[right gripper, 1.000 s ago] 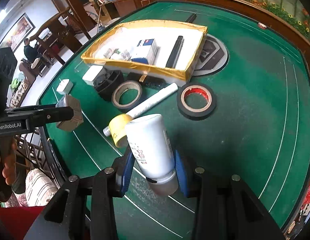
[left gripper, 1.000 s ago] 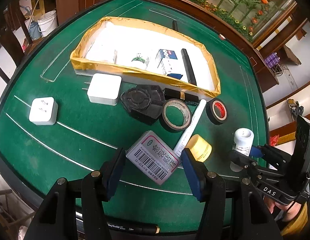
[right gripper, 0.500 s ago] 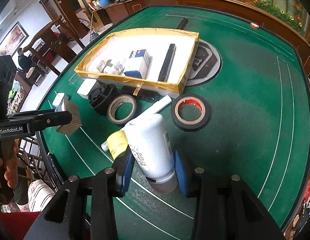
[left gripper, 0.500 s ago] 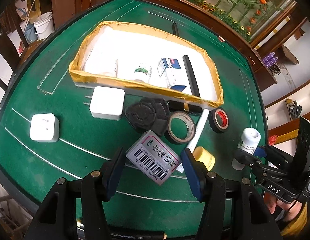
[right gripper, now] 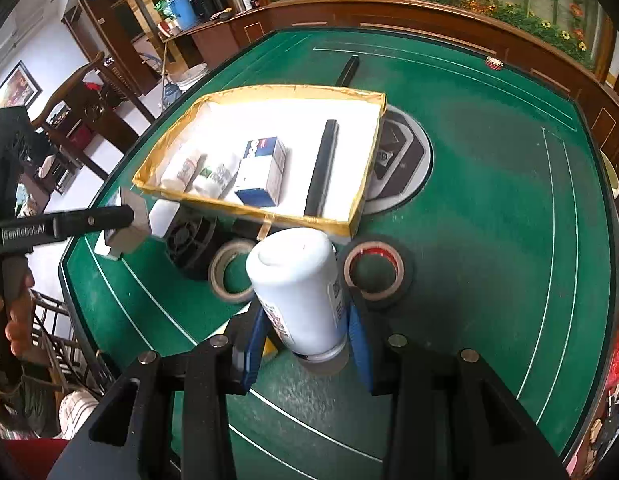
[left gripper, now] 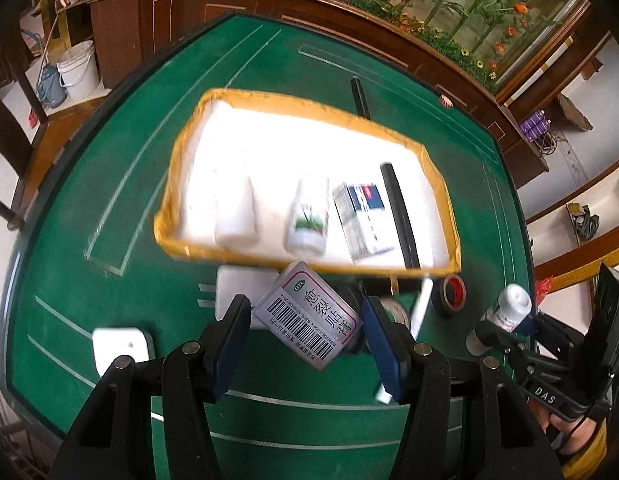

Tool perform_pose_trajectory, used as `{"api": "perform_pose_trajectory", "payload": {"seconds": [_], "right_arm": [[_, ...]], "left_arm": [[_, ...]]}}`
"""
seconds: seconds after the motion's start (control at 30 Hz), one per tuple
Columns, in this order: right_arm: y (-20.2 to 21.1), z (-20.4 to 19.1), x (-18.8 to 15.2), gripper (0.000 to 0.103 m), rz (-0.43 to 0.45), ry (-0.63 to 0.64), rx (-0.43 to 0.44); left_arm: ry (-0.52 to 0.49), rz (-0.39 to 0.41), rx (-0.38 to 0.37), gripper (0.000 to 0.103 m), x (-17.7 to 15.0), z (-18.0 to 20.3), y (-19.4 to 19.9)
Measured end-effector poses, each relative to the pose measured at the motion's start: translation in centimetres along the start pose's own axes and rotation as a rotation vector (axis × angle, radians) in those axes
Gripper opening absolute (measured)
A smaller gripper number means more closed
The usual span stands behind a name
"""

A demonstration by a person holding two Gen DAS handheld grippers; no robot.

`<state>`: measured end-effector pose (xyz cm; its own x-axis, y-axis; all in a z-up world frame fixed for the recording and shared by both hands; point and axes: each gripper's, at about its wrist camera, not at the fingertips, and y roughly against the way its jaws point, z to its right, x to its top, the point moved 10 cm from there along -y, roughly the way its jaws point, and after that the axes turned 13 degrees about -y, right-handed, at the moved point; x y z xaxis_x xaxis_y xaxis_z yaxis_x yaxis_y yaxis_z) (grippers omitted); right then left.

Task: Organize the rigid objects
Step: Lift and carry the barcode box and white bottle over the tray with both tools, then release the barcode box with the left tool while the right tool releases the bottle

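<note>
your left gripper [left gripper: 305,330] is clamped on a flat silver box with a barcode label [left gripper: 308,317], held tilted in the air just in front of the near wall of the yellow-taped tray [left gripper: 309,261]. your right gripper [right gripper: 305,330] grips a white plastic bottle [right gripper: 299,290] by its capped end, its flat base pointing away toward the tray's near edge.

the tray sits on the green felt table [right gripper: 489,208], and its white floor holds four things in a row. from the left wrist view: a white bottle lying on its side [left gripper: 234,216], beside it a small white bottle with a green label [left gripper: 307,220], then a blue and white carton [left gripper: 363,216], then a long black bar [left gripper: 399,214] lying near the right wall. much of the tray floor behind them is bare, though glare washes it out.

outside the tray, on the felt by its near wall, you have a white power adapter [left gripper: 245,286], a black ribbed round piece [right gripper: 191,240], a beige tape roll [right gripper: 231,276], and a black tape roll with a red core [right gripper: 375,270]. another white adapter [left gripper: 121,346] lies farther left.
</note>
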<state>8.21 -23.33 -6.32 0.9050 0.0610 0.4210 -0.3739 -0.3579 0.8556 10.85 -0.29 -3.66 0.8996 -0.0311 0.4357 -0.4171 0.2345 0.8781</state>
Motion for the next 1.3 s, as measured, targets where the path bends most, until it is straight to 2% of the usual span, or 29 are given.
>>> {"api": "perform_pose_trajectory", "payload": {"seconds": [0.47, 0.7, 1.0, 1.3], "right_arm": [[-1.8, -2.0, 6.4, 0.036, 0.015, -0.093, 0.030], [-5.2, -2.4, 9.1, 0.036, -0.016, -0.186, 0.046], [-8.8, -2.4, 10.2, 0.036, -0.061, -0.228, 0.005], [-11.3, -3.0, 11.2, 0.036, -0.083, -0.255, -0.002]], "left_arm": [[-0.001, 0.011, -0.040, 0.061, 6.1, -3.2, -2.3], [-0.008, -0.013, -0.029, 0.061, 8.8, -4.6, -4.5], [-0.033, -0.046, -0.019, 0.061, 11.3, -5.8, -7.5], [-0.038, -0.089, -0.013, 0.061, 11.7, -7.0, -10.5]]}}
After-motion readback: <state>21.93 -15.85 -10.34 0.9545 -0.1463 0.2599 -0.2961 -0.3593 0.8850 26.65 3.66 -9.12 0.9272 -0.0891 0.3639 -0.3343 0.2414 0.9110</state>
